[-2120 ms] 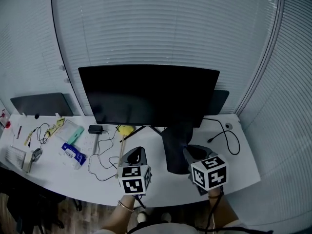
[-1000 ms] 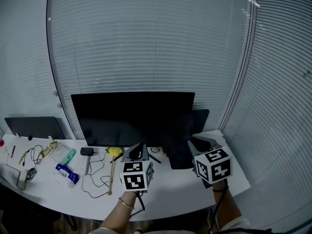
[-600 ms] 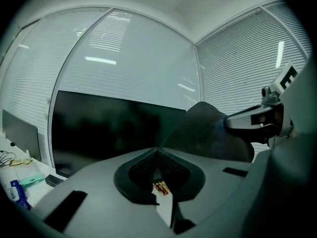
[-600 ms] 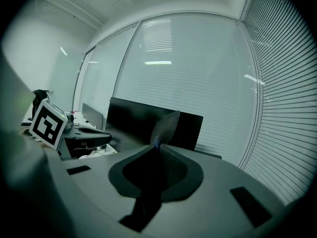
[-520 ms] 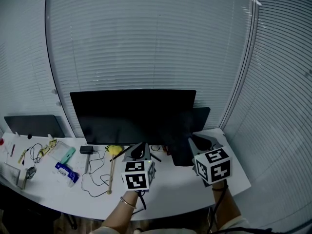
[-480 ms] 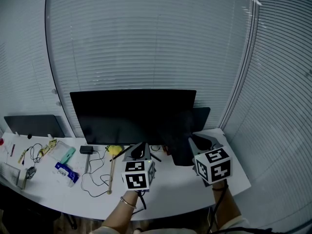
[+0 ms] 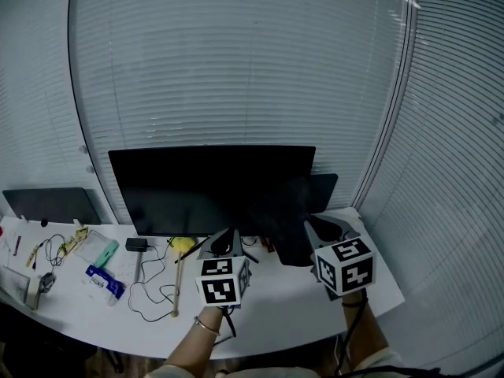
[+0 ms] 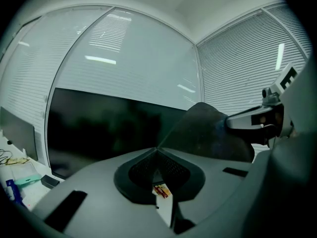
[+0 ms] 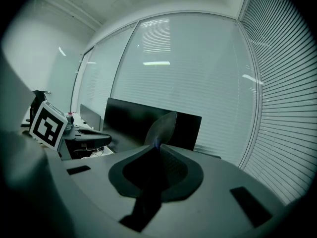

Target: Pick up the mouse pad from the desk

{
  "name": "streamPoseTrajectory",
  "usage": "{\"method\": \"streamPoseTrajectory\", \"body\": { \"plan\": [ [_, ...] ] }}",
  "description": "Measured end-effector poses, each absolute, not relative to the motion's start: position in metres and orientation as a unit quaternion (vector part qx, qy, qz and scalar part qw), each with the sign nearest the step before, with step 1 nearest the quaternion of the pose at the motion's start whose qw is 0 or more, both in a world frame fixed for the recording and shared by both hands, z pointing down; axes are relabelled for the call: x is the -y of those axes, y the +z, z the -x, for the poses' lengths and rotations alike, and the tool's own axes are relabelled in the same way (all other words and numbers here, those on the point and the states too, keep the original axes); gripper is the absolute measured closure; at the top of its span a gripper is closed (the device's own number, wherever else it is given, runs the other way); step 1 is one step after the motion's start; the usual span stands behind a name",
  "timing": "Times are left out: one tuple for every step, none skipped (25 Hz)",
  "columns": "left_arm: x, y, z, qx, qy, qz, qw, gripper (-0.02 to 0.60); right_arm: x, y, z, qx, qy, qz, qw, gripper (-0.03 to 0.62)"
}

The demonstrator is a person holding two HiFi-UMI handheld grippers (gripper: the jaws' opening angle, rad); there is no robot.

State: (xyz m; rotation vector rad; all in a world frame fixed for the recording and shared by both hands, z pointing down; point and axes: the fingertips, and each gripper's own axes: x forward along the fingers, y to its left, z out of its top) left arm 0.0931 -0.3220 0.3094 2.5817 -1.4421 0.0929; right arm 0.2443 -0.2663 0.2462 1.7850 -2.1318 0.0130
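Right gripper (image 7: pixel 313 228) is pinching the mouse pad (image 7: pixel 285 242): in the right gripper view its jaws are pressing together on the pad's thin edge, and the dark sheet is sticking up and forward past the tips. The pad is hanging up off the desk (image 7: pixel 291 309), over the right half, in front of the right end of the monitor (image 7: pixel 197 187). The head view isn't showing whether its lower edge is clearing the surface. Left gripper (image 8: pixel 157 150) is hovering empty just beside it, to its left, over the middle of the desk's front edge. Its jaw tips are meeting with nothing between them. In the left gripper view the pad is showing up to the right, with the right gripper's jaws clamping it from the right. The monitor is standing along the back edge, centred, and a second dark screen (image 7: pixel 324 187) is peeking out behind its right end. Clutter is sitting on the left half of the desk: loose black cables (image 7: pixel 153 288) near the front edge, a small black adapter (image 7: pixel 136 244) and a yellow item (image 7: pixel 183 245) under the monitor, and a blue packet (image 7: pixel 101 280) and a teal item (image 7: pixel 105 253) further left. Another dark panel (image 7: pixel 49 205) is leaning at the back left corner. Slatted blinds (image 7: pixel 236 69) are covering the wall behind.
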Motion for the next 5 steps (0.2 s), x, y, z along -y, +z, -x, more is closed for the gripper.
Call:
{"method": "streamPoseTrajectory", "body": {
  "plan": [
    [0.3224,0.3106,-0.0939,0.485,0.032,-0.869,0.090,0.577,0.2666,0.2472,-0.2449,0.754,0.004,-0.632,0.179,0.542],
    [0.3223,0.3116,-0.0944,0.485,0.032,-0.869,0.090,0.577,0.2665,0.2482,-0.2454,0.754,0.004,-0.632,0.178,0.542],
    [0.3219,0.3123,-0.0945,0.485,0.032,-0.870,0.089,0.577,0.2660,0.2490,-0.2457,0.754,0.004,-0.632,0.177,0.542],
    [0.3213,0.3129,-0.0945,0.485,0.032,-0.870,0.088,0.577,0.2653,0.2497,-0.2459,0.754,0.003,-0.633,0.177,0.542],
    [0.3208,0.3134,-0.0944,0.484,0.032,-0.870,0.087,0.577,0.2646,0.2503,-0.2461,0.753,0.003,-0.633,0.176,0.542]
  ]
}}
